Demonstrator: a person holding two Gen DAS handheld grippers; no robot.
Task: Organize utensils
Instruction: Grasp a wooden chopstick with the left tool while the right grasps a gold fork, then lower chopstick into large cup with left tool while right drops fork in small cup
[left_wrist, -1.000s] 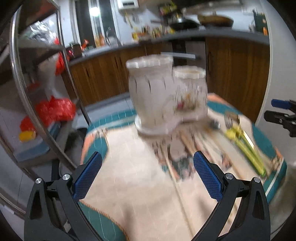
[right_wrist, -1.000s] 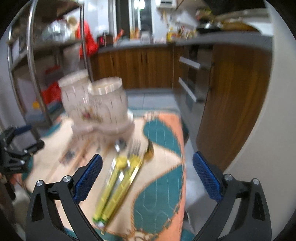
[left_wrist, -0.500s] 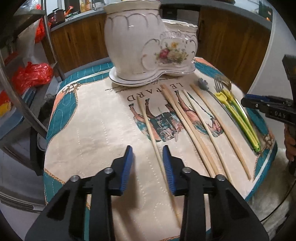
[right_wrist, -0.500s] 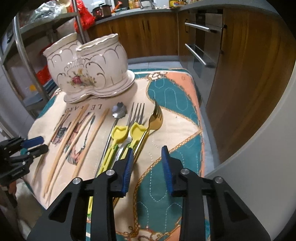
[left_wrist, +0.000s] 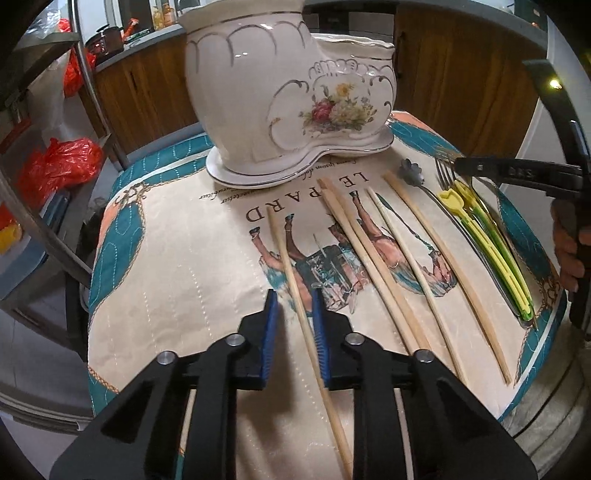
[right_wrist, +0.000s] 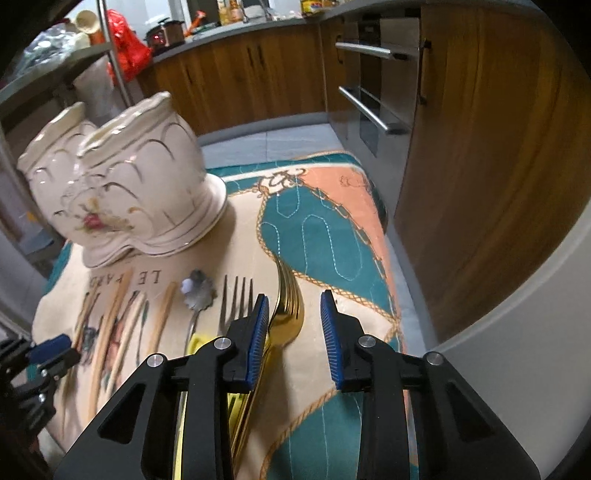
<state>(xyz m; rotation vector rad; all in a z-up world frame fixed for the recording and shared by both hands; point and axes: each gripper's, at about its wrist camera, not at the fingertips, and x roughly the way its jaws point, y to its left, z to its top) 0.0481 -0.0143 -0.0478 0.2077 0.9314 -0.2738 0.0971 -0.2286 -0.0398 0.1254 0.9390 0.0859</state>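
A white floral ceramic utensil holder (left_wrist: 288, 99) stands at the far side of a cloth-covered table (left_wrist: 177, 280); it also shows in the right wrist view (right_wrist: 125, 195). Several wooden chopsticks (left_wrist: 373, 258) lie in a row. The leftmost chopstick (left_wrist: 291, 273) runs between the narrowly open fingers of my left gripper (left_wrist: 293, 314). A flower-ended spoon (right_wrist: 197, 291), a silver fork (right_wrist: 236, 299), yellow-handled utensils (left_wrist: 487, 247) and a gold fork (right_wrist: 286, 302) lie to the right. My right gripper (right_wrist: 293, 325) is part open, low over the gold fork.
A metal shelf rack (left_wrist: 44, 155) with red bags (left_wrist: 62, 166) stands left of the table. Wooden kitchen cabinets (right_wrist: 476, 147) and an oven (right_wrist: 373, 85) stand behind and right. The table's right edge (right_wrist: 391, 295) drops off beside the gold fork.
Both grippers have dropped from high above to just over the table and narrowed from wide open. The left now straddles the leftmost chopstick; the right hovers at the gold fork.
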